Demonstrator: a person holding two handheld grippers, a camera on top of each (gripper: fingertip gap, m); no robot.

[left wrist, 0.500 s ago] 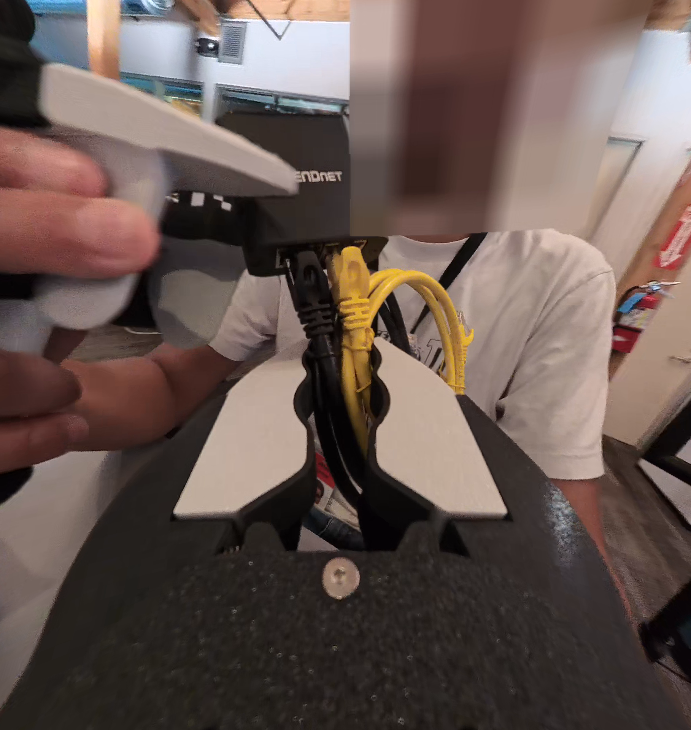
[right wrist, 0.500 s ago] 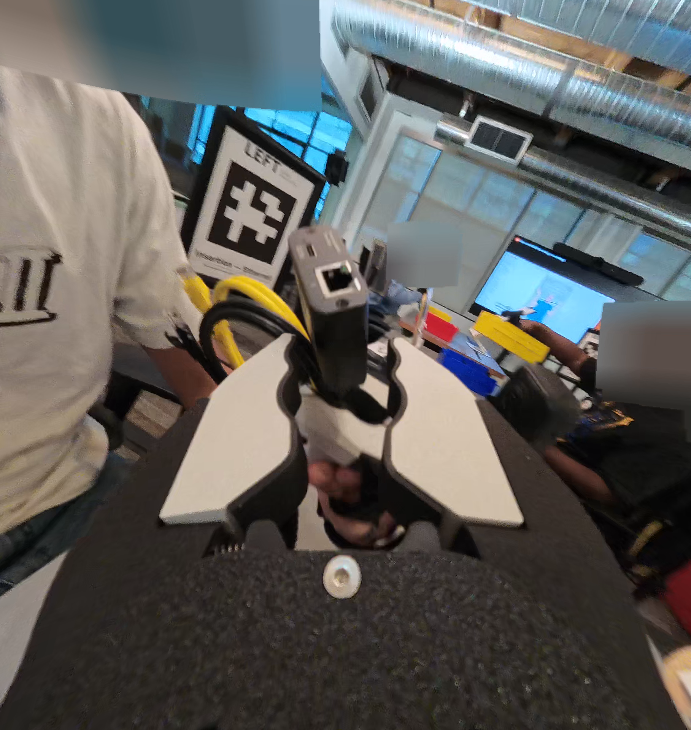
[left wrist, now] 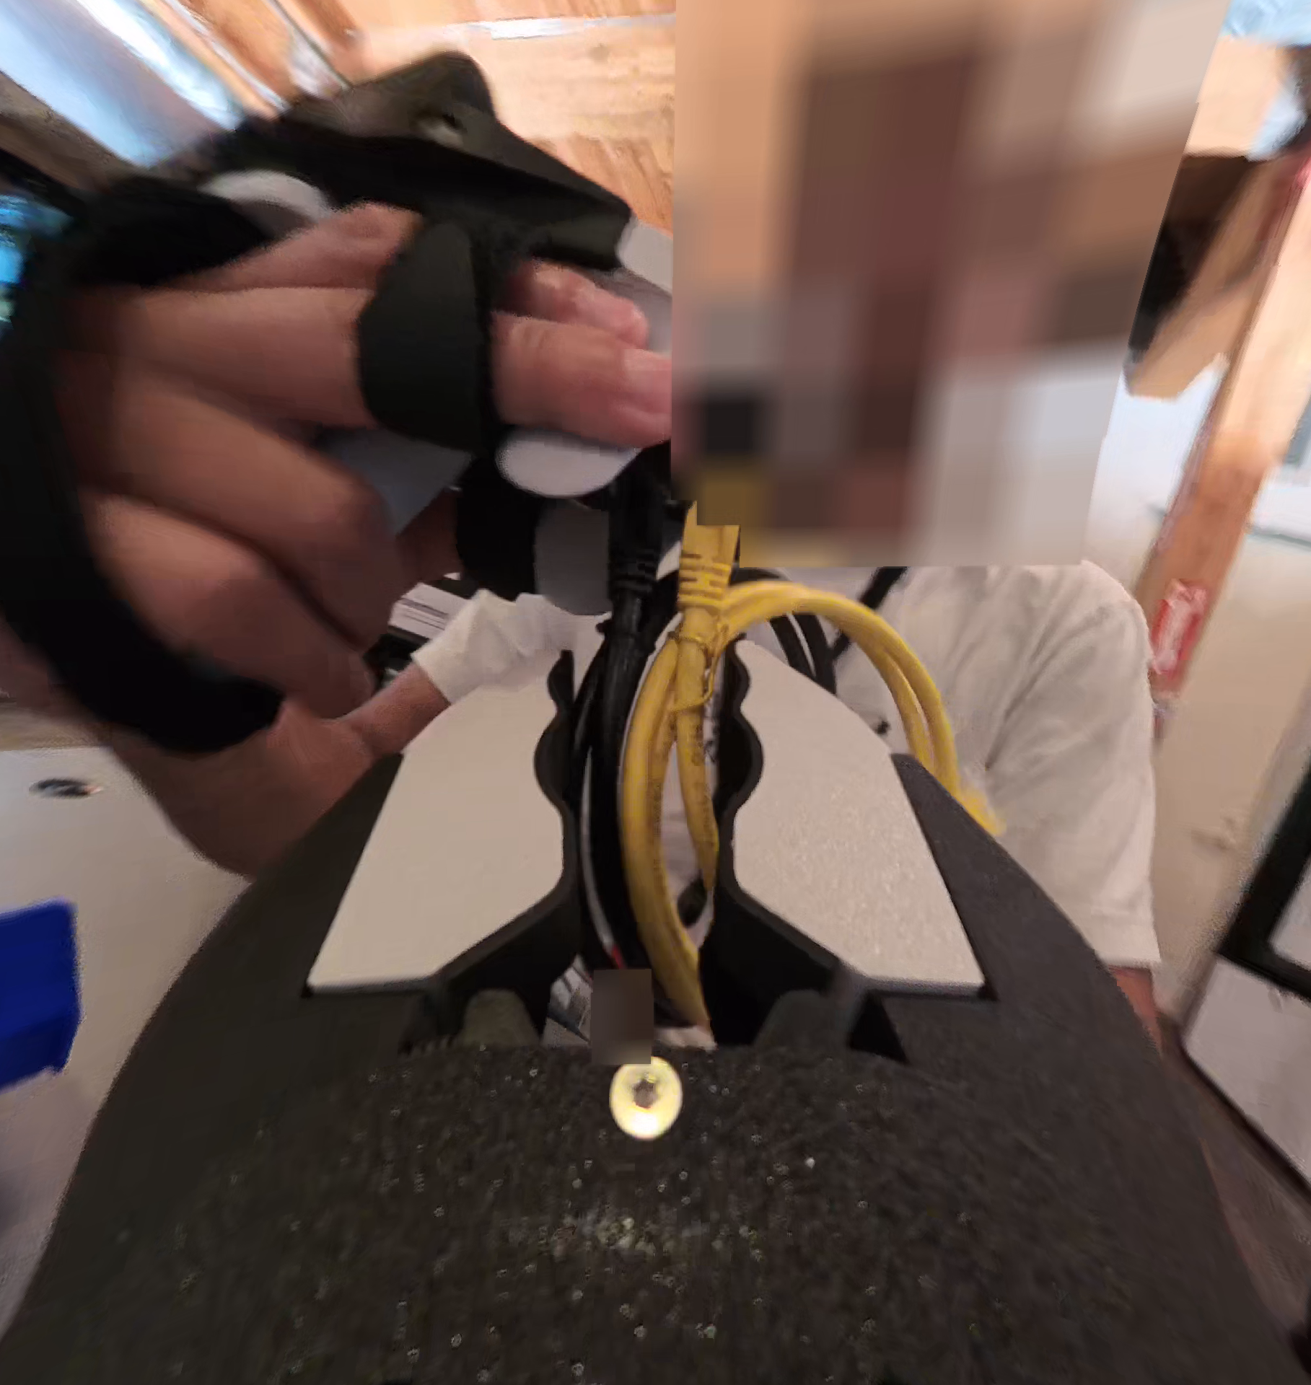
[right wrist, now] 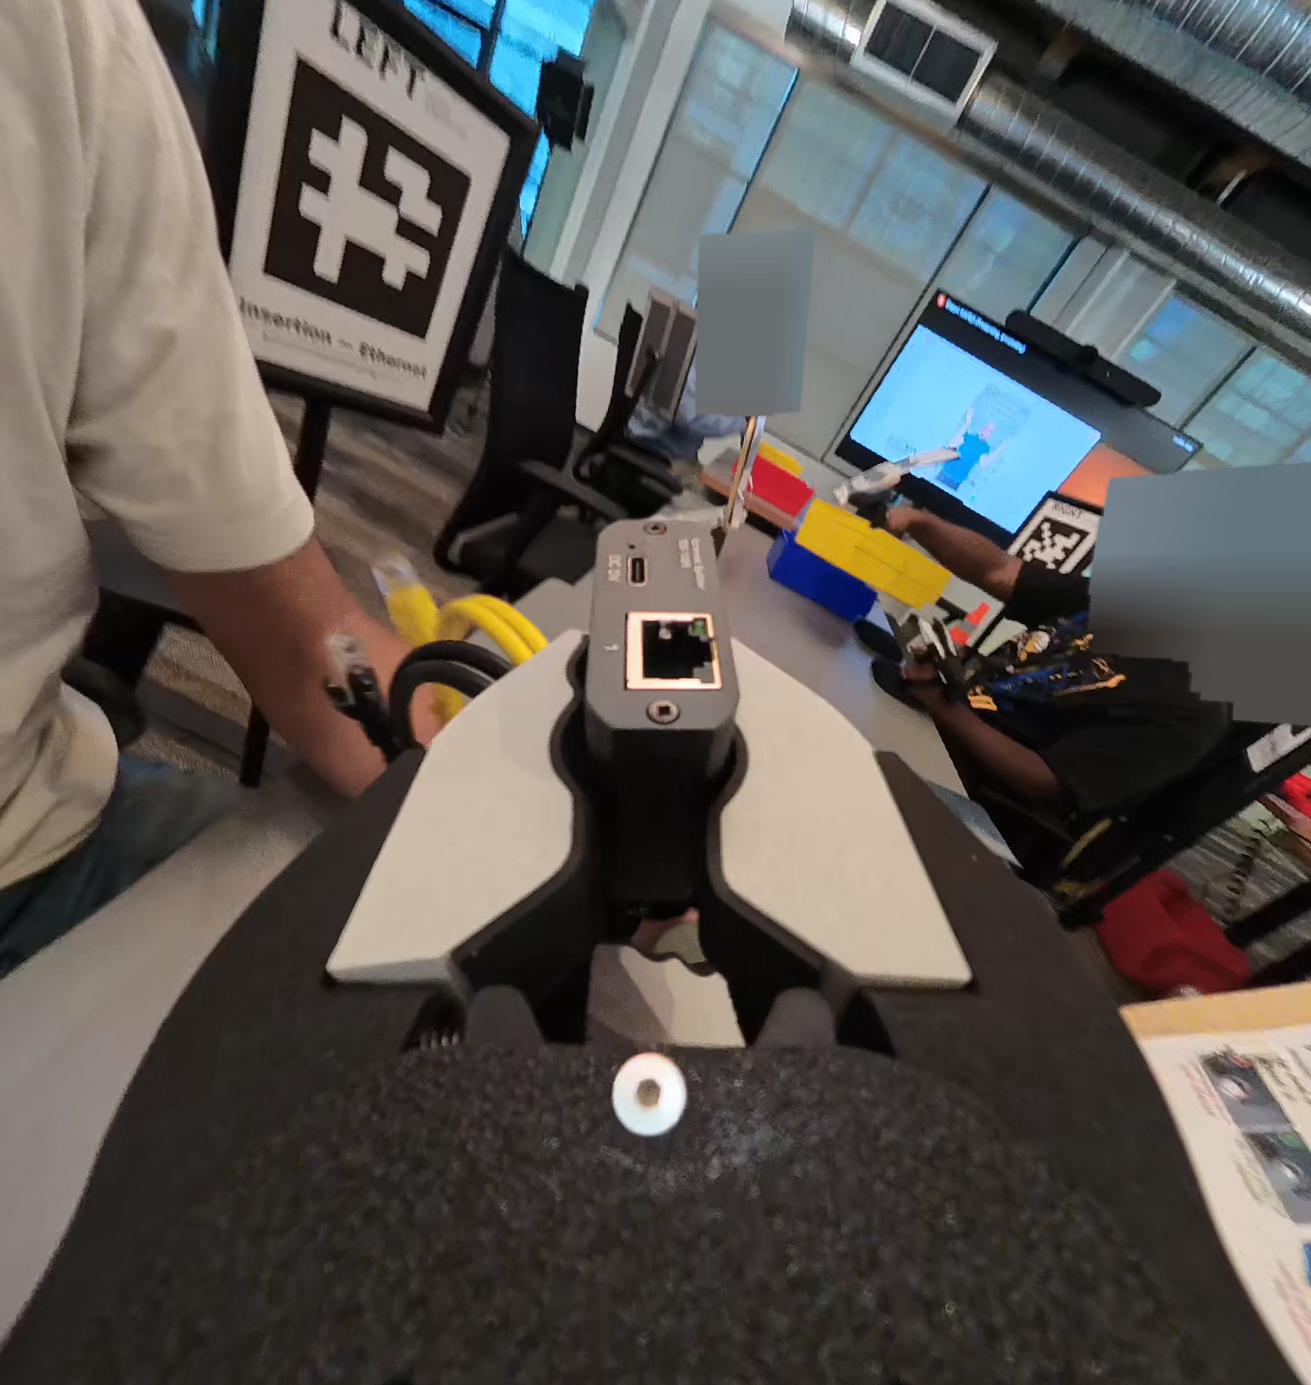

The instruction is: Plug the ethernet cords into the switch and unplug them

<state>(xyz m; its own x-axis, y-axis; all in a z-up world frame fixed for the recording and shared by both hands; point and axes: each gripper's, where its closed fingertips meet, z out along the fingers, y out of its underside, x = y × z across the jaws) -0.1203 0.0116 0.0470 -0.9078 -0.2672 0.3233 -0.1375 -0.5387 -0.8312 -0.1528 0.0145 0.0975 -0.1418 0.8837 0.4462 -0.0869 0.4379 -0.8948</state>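
Switch (right wrist: pixel 663 659), dark grey, is clamped upright between the fingers of the right gripper (right wrist: pixel 656 719), one empty port facing the camera. Black cord (left wrist: pixel 622 674) and yellow cord (left wrist: pixel 693 674) are bundled within the left gripper (left wrist: pixel 648 719); whether its pads press them cannot be told. Loose loops of both cords are seen beside a person's arm (right wrist: pixel 262 637).

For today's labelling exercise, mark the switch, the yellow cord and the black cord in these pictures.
switch (right wrist: pixel 663 592): right wrist view, its end face above the port.
yellow cord (left wrist: pixel 701 581): left wrist view, its ribbed boot.
black cord (left wrist: pixel 630 569): left wrist view, its boot.
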